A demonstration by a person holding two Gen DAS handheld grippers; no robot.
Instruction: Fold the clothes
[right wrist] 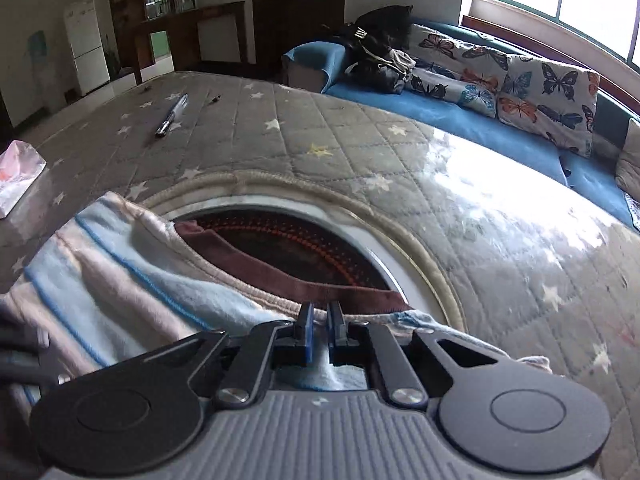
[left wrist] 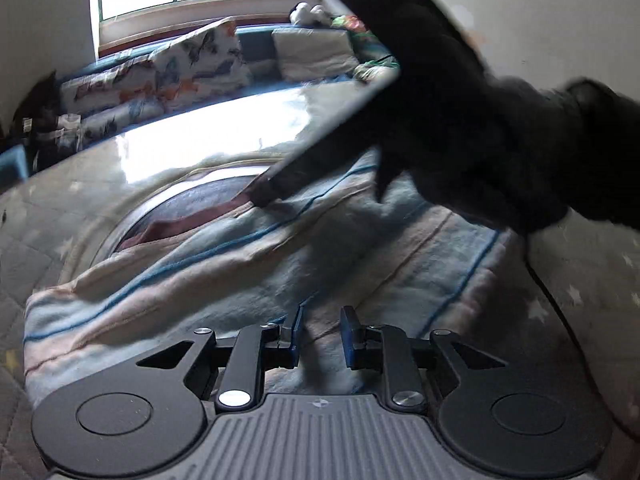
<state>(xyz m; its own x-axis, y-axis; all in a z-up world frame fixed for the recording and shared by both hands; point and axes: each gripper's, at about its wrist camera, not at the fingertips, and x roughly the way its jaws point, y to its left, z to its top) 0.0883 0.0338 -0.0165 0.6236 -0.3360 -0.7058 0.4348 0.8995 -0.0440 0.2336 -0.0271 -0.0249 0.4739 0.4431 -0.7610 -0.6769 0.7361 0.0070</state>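
Note:
A fleecy garment (left wrist: 224,264) in pale blue, pink and cream stripes with a brown band lies rumpled on the quilted star-pattern table cover (left wrist: 580,288). My left gripper (left wrist: 322,334) hovers over its near part, jaws apart with nothing between them. In the left wrist view the right gripper (left wrist: 268,192) reaches in from the upper right, a dark blurred shape with its tip at the garment's brown edge. In the right wrist view the garment (right wrist: 120,264) runs under my right gripper (right wrist: 322,322), whose jaws stand nearly closed on the cloth by the brown band (right wrist: 312,288).
A round heater opening (right wrist: 296,248) with a cream rim sits in the table cover (right wrist: 360,140) beside the garment. A pen (right wrist: 171,115) and a tissue pack (right wrist: 18,178) lie to the far left. A blue sofa with butterfly cushions (right wrist: 520,88) runs under the window.

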